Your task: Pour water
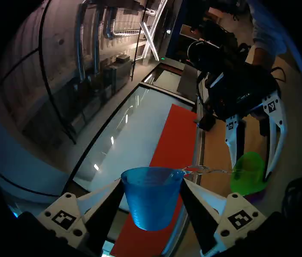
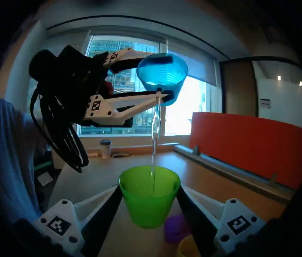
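Observation:
A clear blue cup (image 1: 152,197) sits between the fingers of my left gripper (image 1: 152,201), which is shut on it. The cup is tipped sideways, and a thin stream of water (image 1: 206,171) runs from its rim toward a green cup (image 1: 249,173). In the right gripper view the green cup (image 2: 149,201) stands upright in my right gripper (image 2: 149,205), shut on it. Above it hangs the tilted blue cup (image 2: 162,77) in the left gripper (image 2: 157,79), and the stream of water (image 2: 154,141) falls into the green cup. The right gripper (image 1: 254,167) shows in the left gripper view, around the green cup.
A wooden desk (image 2: 219,180) lies below, with an orange divider panel (image 2: 254,143) along its right side. A purple cup (image 2: 176,227) and a yellow cup (image 2: 189,247) stand near the green one. A paper cup (image 2: 105,147) sits by the window. A person's sleeve (image 2: 5,162) is at the left.

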`<state>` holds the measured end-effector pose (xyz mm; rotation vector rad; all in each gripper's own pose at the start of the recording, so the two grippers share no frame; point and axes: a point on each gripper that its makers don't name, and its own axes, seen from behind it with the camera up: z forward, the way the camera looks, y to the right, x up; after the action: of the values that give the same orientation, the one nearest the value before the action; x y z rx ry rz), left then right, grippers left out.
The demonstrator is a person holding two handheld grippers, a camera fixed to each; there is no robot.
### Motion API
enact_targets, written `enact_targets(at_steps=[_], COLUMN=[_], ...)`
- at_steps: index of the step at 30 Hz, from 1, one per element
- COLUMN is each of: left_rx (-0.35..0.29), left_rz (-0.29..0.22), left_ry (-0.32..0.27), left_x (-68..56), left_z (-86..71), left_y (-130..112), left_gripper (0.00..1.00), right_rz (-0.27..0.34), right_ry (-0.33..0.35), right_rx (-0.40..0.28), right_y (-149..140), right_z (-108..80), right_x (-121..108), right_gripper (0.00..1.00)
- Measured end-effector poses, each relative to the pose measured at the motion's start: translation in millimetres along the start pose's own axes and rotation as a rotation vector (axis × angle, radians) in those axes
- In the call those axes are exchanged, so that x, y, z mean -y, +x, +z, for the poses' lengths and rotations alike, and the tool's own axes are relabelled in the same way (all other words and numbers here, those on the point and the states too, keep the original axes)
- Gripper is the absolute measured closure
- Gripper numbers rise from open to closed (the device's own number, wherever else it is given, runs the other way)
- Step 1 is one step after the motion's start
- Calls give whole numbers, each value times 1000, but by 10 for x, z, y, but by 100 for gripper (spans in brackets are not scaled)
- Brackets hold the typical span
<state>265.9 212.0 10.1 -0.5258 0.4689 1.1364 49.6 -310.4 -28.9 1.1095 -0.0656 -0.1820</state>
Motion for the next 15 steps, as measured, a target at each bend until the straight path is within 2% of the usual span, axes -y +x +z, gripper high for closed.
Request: enact_targets(at_steps=[15], left_rx=[-4], left_rz=[66], left_ry=[-2], left_x=[57], left_z=[34], left_y=[40], left_gripper=[13], right_rz=[-1], right_ry=[-8], right_rx=[-3], right_y=[-10], right_z=[-22], right_x=[-36], right_gripper=[10])
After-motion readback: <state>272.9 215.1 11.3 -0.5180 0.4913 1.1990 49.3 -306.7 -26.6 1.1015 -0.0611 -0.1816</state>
